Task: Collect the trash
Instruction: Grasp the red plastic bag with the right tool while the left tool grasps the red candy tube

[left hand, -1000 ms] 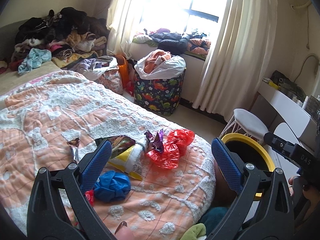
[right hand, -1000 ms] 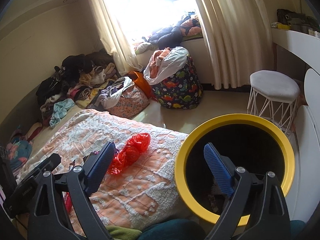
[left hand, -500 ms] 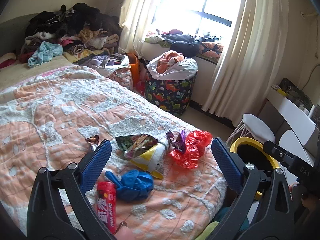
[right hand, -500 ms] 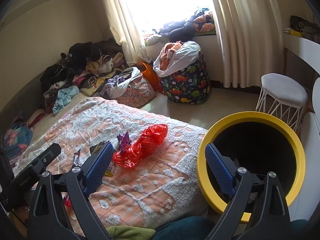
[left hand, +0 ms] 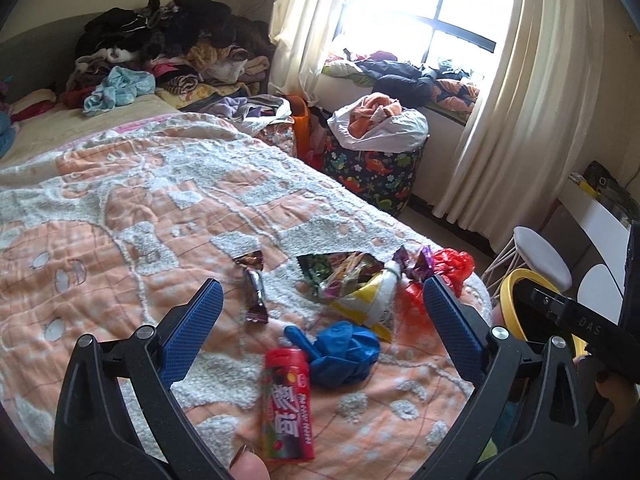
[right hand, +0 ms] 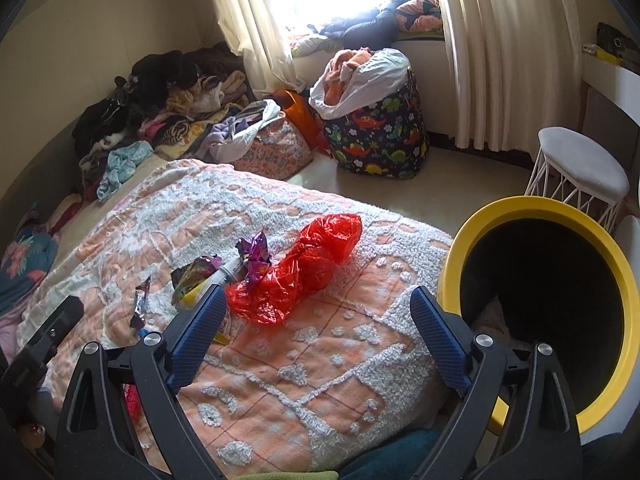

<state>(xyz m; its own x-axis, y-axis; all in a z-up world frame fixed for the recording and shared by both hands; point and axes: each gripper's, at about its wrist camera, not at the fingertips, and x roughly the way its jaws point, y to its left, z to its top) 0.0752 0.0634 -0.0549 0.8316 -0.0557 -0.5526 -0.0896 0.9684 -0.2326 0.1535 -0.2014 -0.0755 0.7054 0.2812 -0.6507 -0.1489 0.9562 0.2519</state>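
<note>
- My left claw (left hand: 322, 316) hangs over the bed with its two blue pads spread wide. It is holding nothing.
- My right claw (right hand: 318, 320) is spread wide too, and nothing is in it.
- The trash lies in a bunch on the orange and white blanket (left hand: 132, 216), near the foot end of the bed.
- A red candy tube (left hand: 287, 402) lies closest to me, between the pads of my left claw.
- A scrunched blue glove (left hand: 344, 354) lies just beside the top of the tube, on its right side.
- A yellow and white snack bag (left hand: 370, 300) lies past the glove, with a shiny dark wrapper (left hand: 340, 270) on top of it.
- A small dark candy wrapper (left hand: 254, 284) lies by itself, a bit to the left of the bunch.
- A purple wrapper (right hand: 254, 254) sticks up, touching the red plastic bag (right hand: 300, 270).
- The red bag lies on the blanket in front of my right claw, nearest to the bin.
- The bin (right hand: 536, 210) has a yellow rim and is dark inside. It stands on the floor right beside the bed, on my right.
- A dinosaur basket (right hand: 376, 128) full of clothes stands by the window, far from the trash.
</note>
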